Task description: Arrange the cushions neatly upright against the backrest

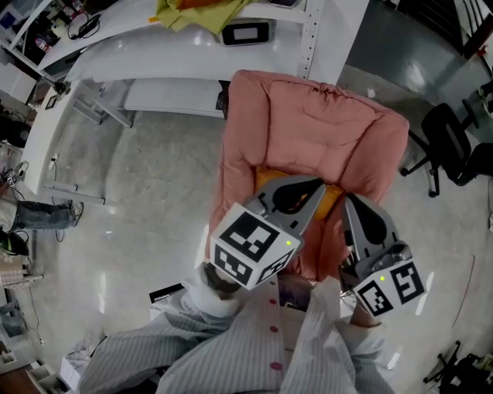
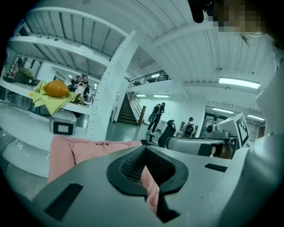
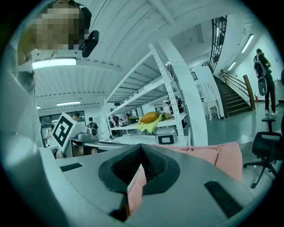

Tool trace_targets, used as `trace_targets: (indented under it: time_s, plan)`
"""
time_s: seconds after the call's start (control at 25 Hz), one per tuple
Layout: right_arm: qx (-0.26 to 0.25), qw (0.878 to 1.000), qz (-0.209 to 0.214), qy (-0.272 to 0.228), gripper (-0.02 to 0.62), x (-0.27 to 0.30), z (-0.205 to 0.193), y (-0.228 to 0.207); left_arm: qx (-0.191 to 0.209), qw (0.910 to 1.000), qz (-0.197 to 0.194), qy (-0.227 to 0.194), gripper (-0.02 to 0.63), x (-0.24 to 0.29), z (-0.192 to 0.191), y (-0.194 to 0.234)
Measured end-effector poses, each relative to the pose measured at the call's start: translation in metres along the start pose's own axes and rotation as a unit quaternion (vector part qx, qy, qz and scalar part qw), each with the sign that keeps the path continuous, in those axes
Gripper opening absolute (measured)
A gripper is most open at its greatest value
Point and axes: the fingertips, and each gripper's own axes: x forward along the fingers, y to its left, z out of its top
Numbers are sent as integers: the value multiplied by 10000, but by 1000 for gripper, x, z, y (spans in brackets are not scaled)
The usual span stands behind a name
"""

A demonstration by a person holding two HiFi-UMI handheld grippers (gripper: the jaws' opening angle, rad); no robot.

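Cushion (image 1: 333, 204) fabric, orange-yellow and smooth, shows only in the head view. It is a small patch low in the centre of the frame, peeking out from under the tips of the two claws. It sits on the armchair (image 1: 323, 123) at the foot of the backrest, and I cannot tell whether it leans or lies flat.

The left claw (image 1: 314, 189) and the right claw (image 1: 351, 203) are grey moulded plastic, each with a black-and-white marker cube at its rear. The gripper views show what the head view hides. Each claw's ribbed black pads are pressed together and grip nothing. Only a thin slit remains, with the chair's pink showing through it.

Beyond them the armchair is a soft pink, thickly padded, with stitched panels and a gathered seam along its top edge.

Further off, a white metal shelf (image 1: 154, 46) carries a crumpled yellow-green cloth (image 1: 196, 14) and a grey box with a dark screen (image 1: 246, 33). Only the gripper views show a rounded orange lump (image 2: 56, 88) on that cloth.

A black office chair (image 1: 451, 146) stands on the glossy floor (image 1: 146, 200) at right. The left gripper view alone shows a distant staircase (image 2: 128, 111).
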Motion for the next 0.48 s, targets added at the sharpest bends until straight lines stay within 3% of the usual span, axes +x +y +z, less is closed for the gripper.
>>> trace_targets:
  time_s: [0.48]
  plan:
    - [60, 10000, 28, 47, 12, 9, -5, -4, -57, 9999, 63, 68, 9, 4, -3, 15]
